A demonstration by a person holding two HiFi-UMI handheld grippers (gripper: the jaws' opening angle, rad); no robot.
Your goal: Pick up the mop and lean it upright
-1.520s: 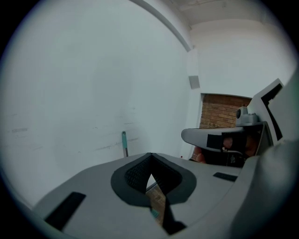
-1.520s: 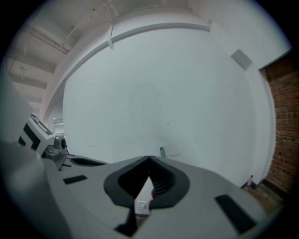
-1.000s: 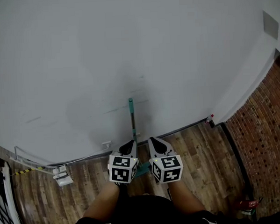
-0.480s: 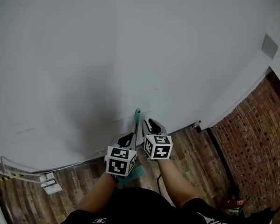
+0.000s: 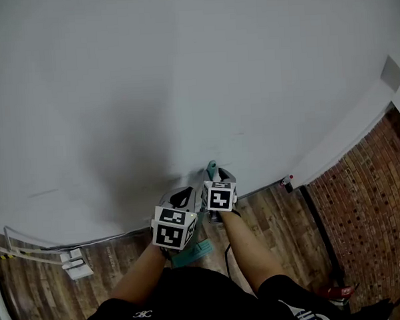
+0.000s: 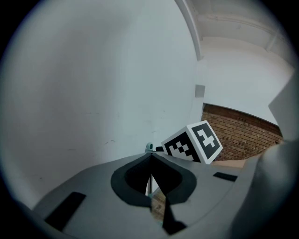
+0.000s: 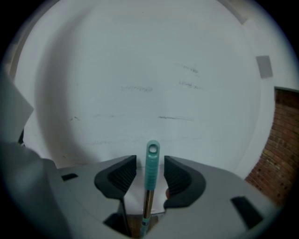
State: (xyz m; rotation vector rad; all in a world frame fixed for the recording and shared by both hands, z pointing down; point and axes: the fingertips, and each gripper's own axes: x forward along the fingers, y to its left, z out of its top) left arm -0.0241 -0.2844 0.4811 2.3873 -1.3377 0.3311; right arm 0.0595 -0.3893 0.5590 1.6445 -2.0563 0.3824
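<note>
Now the left tongs (image 6: 150, 158) are pressed together at the tips with nothing pinched. The mop's thin pole shows only through the hollow behind them, farther off, so this side appears to take no share in the hold and hangs at the left. Just right of them the mop (image 5: 193, 251) stands nearly upright, its teal head on the wooden floor (image 5: 276, 219) near the person. Its teal handle (image 7: 152, 161) is up against the white wall (image 5: 182, 70), which seems to prop it. The right tongs (image 7: 150, 164) have just been opening: the 2 pads (image 7: 122, 173) flank the handle's top without touching, likely a guard in case it slips. Farther right runs a brick wall (image 5: 369, 200).
</note>
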